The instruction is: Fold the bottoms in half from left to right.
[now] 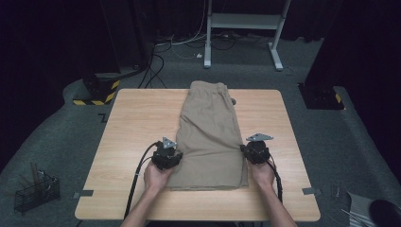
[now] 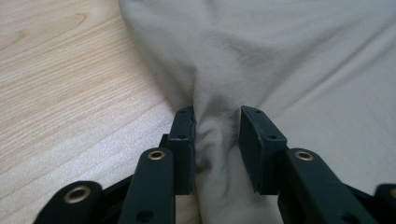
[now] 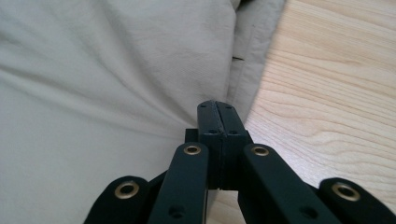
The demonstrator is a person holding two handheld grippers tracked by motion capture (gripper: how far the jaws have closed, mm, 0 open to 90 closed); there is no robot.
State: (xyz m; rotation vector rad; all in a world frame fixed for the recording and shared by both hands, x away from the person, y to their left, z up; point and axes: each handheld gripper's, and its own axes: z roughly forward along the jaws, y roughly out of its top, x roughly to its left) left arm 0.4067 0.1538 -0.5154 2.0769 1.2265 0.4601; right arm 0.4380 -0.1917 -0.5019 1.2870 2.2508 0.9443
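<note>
No brand, label or readable writing shows on anything in these views. A pair of khaki cotton shorts, folded lengthwise into a long strip (image 1: pixel 210 137), lies down the middle of the light wooden table (image 1: pixel 137 123) in the high view, its elastic waistband at the table's far edge and its hems toward the lower centre of the frame. At the strip's lower left edge the left gripper (image 1: pixel 166 155), a black two-jaw tool with a grey three-cornered plate on top, sits in the person's left hand (image 1: pixel 156 177); in the left gripper view a bunched ridge of the khaki cloth (image 2: pixel 217 135) stands between its jaws and the pads press it from both sides, so it grips the fabric. At the strip's right edge the right gripper (image 1: pixel 257 150) is held by the right hand (image 1: pixel 263 174); in the right gripper view its jaws (image 3: pixel 217 116) meet tip to tip right at the cloth's side seam, and whether a thin layer is caught between them cannot be told. Black cables trail from both tools toward the bottom of the frame. Off the table, a black wire basket (image 1: pixel 35 191) stands on the grey floor at the lower left, a yellow-and-black striped base (image 1: pixel 97 92) at the upper left, and a white metal frame (image 1: pixel 243 28) at the top centre. Nothing lies on the shorts or between the two tools.
</note>
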